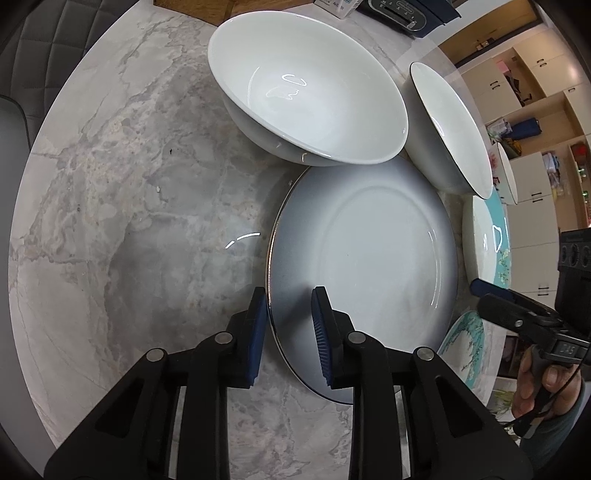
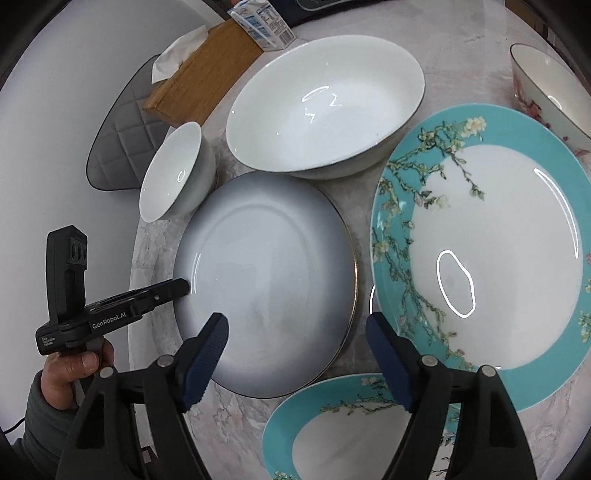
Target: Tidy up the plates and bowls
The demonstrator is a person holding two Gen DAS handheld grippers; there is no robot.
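Observation:
A grey-white plate with a thin gold rim lies on the marble table. My left gripper straddles its near-left rim, one finger outside and one over the plate, with a gap between the pads. From the right wrist view its fingers touch the plate's left edge. My right gripper is open and empty above the plate's near-right edge. Behind the plate stand a large white bowl and a smaller white bowl.
A large teal floral plate lies right of the grey plate, a smaller teal plate in front. A floral bowl, a wooden tissue box, a carton and a grey chair stand around.

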